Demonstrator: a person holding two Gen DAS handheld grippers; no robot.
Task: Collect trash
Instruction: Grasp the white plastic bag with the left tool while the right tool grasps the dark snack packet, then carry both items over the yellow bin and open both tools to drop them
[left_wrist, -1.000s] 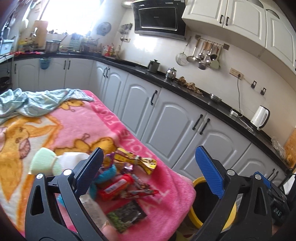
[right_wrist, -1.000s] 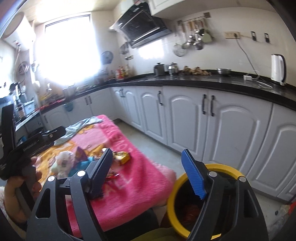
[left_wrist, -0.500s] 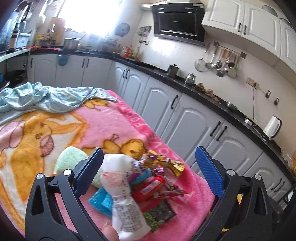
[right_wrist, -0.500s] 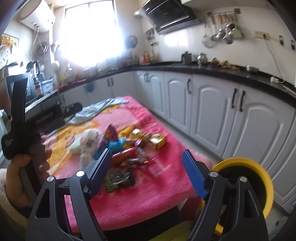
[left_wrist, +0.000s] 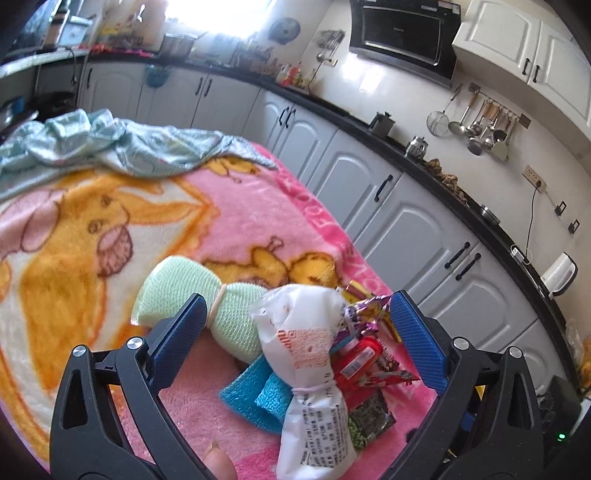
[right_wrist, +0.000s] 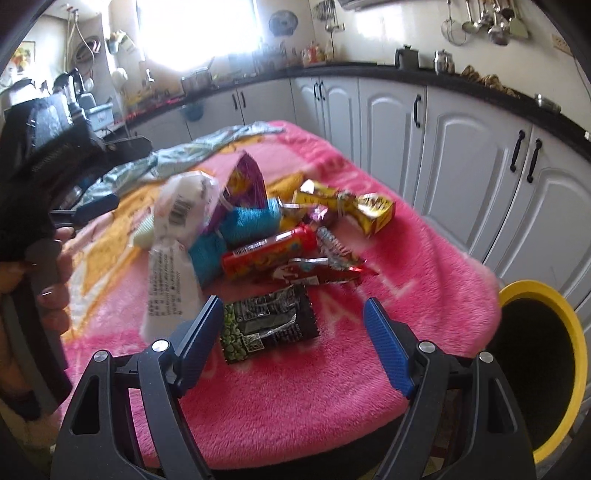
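A pile of snack wrappers lies on a pink blanket (right_wrist: 295, 387): a white tied bag (left_wrist: 314, 369) (right_wrist: 177, 229), a red tube wrapper (right_wrist: 269, 254), a black-green packet (right_wrist: 269, 325), a yellow wrapper (right_wrist: 354, 206), a purple packet (right_wrist: 247, 181). My left gripper (left_wrist: 295, 332) is open just above the white bag, its fingers (left_wrist: 181, 332) either side. My right gripper (right_wrist: 291, 339) is open, hovering in front of the black-green packet. A yellow-rimmed bin (right_wrist: 546, 332) stands right of the table.
A green cloth roll (left_wrist: 192, 299) and a blue cloth (left_wrist: 258, 391) (right_wrist: 240, 225) lie by the pile. A light blue garment (left_wrist: 110, 147) lies at the blanket's far end. White cabinets (right_wrist: 461, 147) run behind. The left hand and gripper handle (right_wrist: 33, 184) show at the left.
Both grippers have swung from the bin side towards the wrapper pile and moved closer to it. The pile now sits between the left fingers. Both stay open.
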